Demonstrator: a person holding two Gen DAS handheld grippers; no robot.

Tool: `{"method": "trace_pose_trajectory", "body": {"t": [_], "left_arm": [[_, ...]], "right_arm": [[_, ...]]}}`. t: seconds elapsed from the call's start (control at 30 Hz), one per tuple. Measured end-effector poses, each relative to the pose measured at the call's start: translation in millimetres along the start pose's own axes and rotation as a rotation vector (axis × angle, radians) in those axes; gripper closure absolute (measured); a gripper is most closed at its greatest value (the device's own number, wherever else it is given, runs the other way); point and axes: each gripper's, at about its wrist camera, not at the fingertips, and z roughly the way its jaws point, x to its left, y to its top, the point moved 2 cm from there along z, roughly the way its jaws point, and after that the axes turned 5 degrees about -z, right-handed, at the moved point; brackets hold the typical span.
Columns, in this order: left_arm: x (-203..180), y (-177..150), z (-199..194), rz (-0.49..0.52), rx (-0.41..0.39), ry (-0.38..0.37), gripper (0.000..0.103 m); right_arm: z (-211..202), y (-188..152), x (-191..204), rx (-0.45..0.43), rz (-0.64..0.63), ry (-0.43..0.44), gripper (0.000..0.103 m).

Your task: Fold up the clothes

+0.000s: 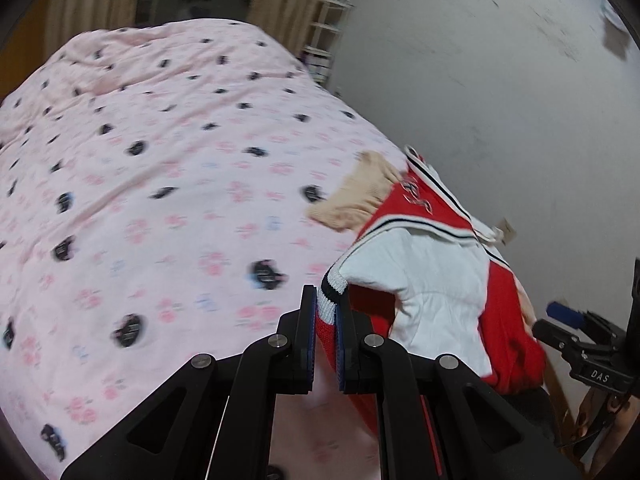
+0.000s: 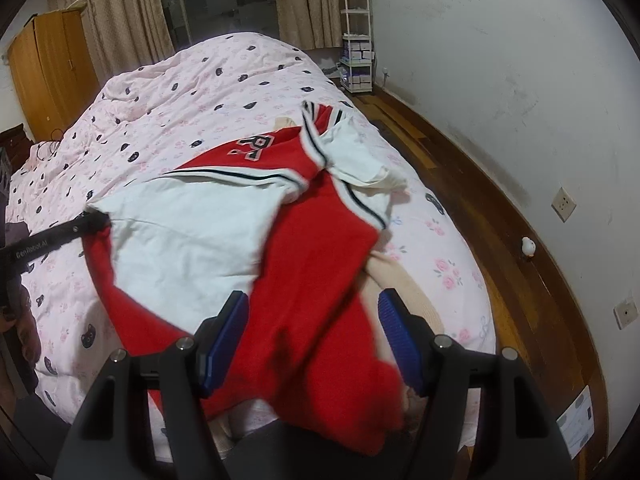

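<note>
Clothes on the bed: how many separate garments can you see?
2: a red and white jacket spread near the bed's foot, its cuff clamped in the left gripper, and a beige knit garment partly beneath it. More may be hidden underneath.

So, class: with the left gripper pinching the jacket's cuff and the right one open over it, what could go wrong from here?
1. The left gripper pinches only the striped cuff, which might slip out.
2. The red-and-white jacket lies bunched, so folds may come out crooked.
3. The beige garment beneath may drag along.
</note>
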Motion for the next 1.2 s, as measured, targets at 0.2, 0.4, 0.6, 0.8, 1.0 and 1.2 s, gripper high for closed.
{"method": "trace_pose_trajectory", "body": {"t": [0.2, 0.4, 0.6, 0.8, 1.0, 1.2], "left_arm": [[76.5, -6.7, -47.6, -0.127, -0.037, 0.078, 0.097], [173.0, -38.6, -113.5, -0.292, -0.083, 0.193, 0.097], [240.4, -74.0, -178.5, -0.368, -0.147, 0.347, 0.097], [278.3, -115.3, -218.7, -0.413, -0.139, 0.447, 0.096], [322.1, -147.1, -212.6, -0.529, -0.042, 0.496, 0.069], [320.6, -149.0, -229.5, -0.522, -0.110, 0.471, 0.050]], "right_arm": [[3.6, 5.9, 32.3, 0.009, -0.045, 0.031, 0.034], [13.5, 10.0, 94.6, 0.015, -0.131, 0.110, 0.034], [29.7, 10.0, 174.9, 0.037, -0.232, 0.219, 0.034], [33.0, 6.4, 245.0, 0.049, -0.327, 0.302, 0.034], [43.2, 2.5, 298.9, 0.064, -0.406, 0.343, 0.034], [53.2, 2.4, 332.8, 0.066, -0.478, 0.339, 0.034]]}}
